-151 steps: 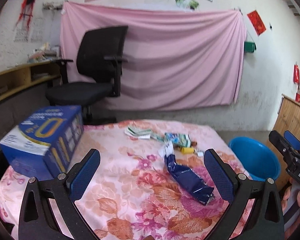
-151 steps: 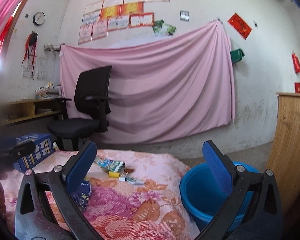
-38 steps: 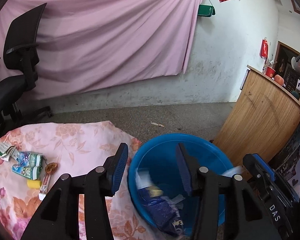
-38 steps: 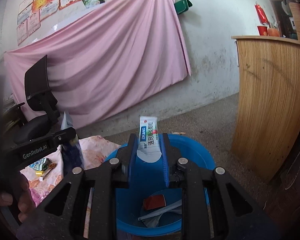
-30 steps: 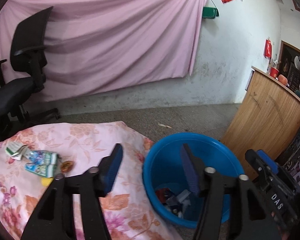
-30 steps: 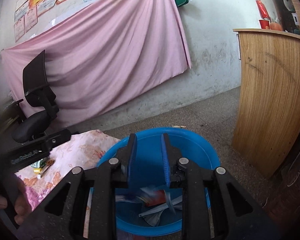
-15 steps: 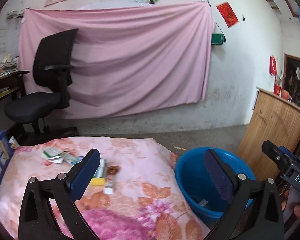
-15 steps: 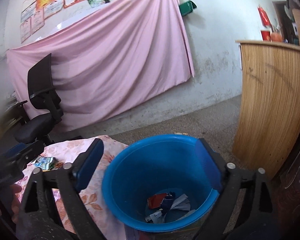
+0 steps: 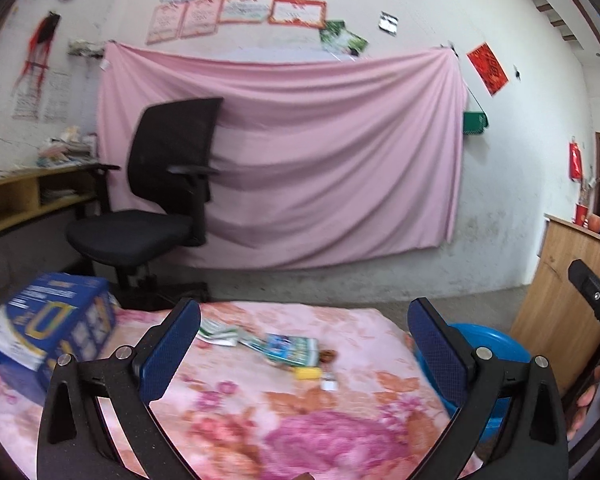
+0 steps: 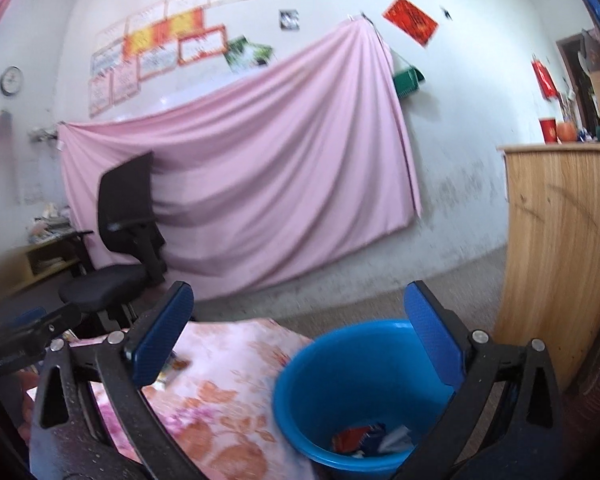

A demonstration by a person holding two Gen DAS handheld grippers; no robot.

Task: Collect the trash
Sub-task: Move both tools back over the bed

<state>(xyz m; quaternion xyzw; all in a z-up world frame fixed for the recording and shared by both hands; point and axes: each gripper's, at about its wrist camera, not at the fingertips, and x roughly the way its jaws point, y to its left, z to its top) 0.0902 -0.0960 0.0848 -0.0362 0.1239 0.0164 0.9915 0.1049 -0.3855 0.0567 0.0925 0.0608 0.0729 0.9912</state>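
My left gripper (image 9: 304,350) has its fingers (image 9: 171,350) spread wide, nothing between them. My right gripper (image 10: 298,332) is likewise spread wide and holds nothing.

Between the left fingers, at 12 o'clock, the remaining trash lies on the floral cloth (image 9: 260,412) covering the desk: a green-and-blue wrapper (image 9: 290,347), folded white-green papers (image 9: 216,332) at its 10 o'clock, a small yellow piece (image 9: 308,373) and a small white piece (image 9: 329,385) at its 5 o'clock, all close together. A blue carton (image 9: 56,332) stands on the cloth at 9 o'clock.

Between the right fingers, at 6 o'clock, the blue bucket (image 10: 320,400) stands just beside the desk edge, with discarded wrappers (image 10: 370,442) in its bottom. In the left view the same bucket shows at 3 o'clock, partly hidden.

Beyond: black office chair (image 9: 156,208), pink curtain (image 9: 320,160), wooden counter (image 10: 560,256) at 3 o'clock.
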